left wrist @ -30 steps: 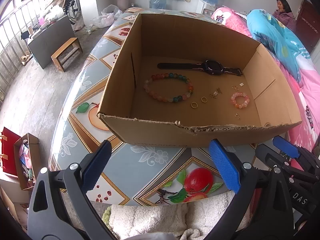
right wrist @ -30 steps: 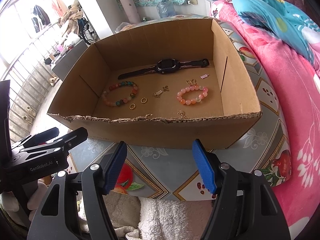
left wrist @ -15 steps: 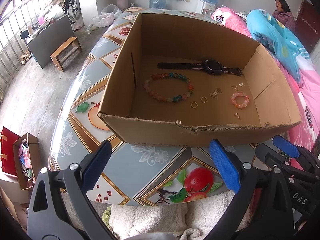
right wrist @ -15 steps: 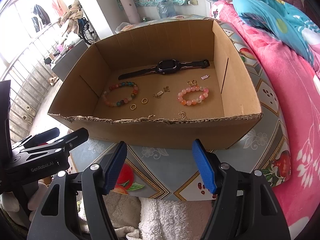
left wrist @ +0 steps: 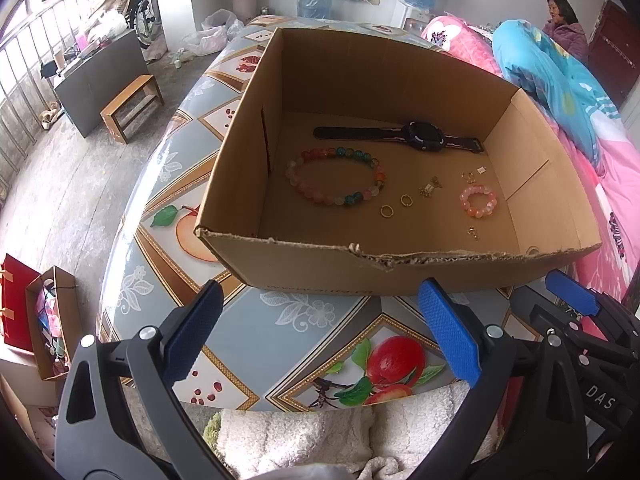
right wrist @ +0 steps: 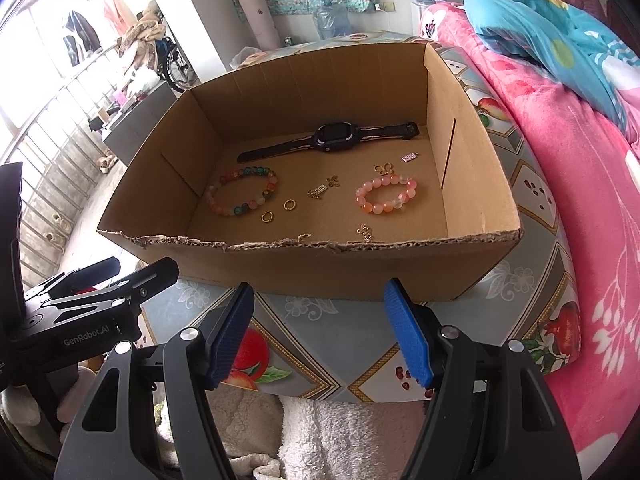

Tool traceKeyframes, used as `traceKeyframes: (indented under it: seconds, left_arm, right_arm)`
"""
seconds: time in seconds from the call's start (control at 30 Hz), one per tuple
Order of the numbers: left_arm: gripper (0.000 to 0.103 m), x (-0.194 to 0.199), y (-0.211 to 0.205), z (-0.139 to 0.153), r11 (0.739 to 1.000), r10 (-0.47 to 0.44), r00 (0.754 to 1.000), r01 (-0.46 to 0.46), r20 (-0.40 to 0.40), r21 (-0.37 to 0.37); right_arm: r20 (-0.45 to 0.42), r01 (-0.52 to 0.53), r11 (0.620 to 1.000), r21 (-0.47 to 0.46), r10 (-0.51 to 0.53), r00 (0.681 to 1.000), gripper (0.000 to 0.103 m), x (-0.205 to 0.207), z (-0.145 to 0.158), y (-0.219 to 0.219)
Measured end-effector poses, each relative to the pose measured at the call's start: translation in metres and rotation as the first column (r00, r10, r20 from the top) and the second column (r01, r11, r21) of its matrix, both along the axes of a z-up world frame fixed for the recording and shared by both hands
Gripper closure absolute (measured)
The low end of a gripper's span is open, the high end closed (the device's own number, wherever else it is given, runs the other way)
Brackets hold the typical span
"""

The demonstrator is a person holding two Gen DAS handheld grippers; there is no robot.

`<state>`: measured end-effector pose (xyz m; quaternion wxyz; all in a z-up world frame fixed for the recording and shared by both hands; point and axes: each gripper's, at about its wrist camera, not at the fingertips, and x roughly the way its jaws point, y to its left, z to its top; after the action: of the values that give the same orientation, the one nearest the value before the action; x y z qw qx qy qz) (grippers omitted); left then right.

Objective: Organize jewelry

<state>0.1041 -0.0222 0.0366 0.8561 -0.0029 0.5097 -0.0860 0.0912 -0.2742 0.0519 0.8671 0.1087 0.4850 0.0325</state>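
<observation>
A table under a fruit-patterned oilcloth [left wrist: 304, 312] is seen, a pink quilt [right wrist: 580, 184] at frame right. At frame centre an open cardboard box [left wrist: 304, 268] holds the jewelry, spread singly on its floor: one dark watch [left wrist: 424, 138] along the far wall, one multicoloured bead bracelet [left wrist: 336, 176] centre-left, one pink bead bracelet [left wrist: 478, 201] centre-right, two gold rings [left wrist: 396, 205] between them. Small gold charms [right wrist: 322, 189] are scattered about (roughly five; too small for a sure count).

Below the box's torn near edge, the left gripper [left wrist: 320, 332] and right gripper [right wrist: 320, 332] are held with jaws wide apart, nothing between them.

The layout fits either pieces already sorted or pieces awaiting sorting; no step can be fixed. Any pick among the tiny charms would call for a narrow, precise pinch.
</observation>
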Motion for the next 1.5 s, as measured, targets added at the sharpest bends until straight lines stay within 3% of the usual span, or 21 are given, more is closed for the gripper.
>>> traceKeyframes:
  seconds: [1.5]
  left_arm:
    - [0.009,0.0000,-0.0003,0.0037,1.000,0.006,1.000,-0.006,0.002,-0.003]
  right_arm:
    - [0.006,0.004,1.000,-0.003,-0.004,1.000,0.037,-0.0003,0.0015,-0.0012]
